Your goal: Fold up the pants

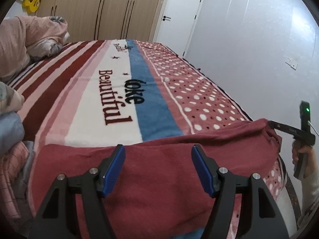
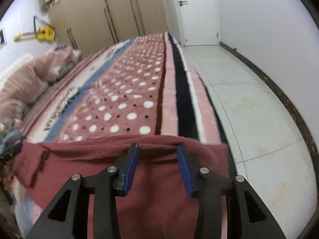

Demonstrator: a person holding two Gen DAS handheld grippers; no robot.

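Pants [image 1: 151,179]: spread at bed's near edge.
Left gripper [image 1: 158,155]: wide open, empty.
Right gripper [image 2: 157,153]: parted, apparently empty.
Next: far hem to be gripped.

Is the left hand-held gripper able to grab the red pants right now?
Probably yes. The left hand-held gripper is open right over the red pants, with nothing in between.

The bed [image 1: 111,91] is covered by a striped and dotted blanket [image 1: 199,103] reaching ahead of the left claw [image 1: 158,168]; dark red pants [image 1: 159,179] lie spread beneath that claw, with pink bedding [image 1: 26,39] heaped far ahead to its left
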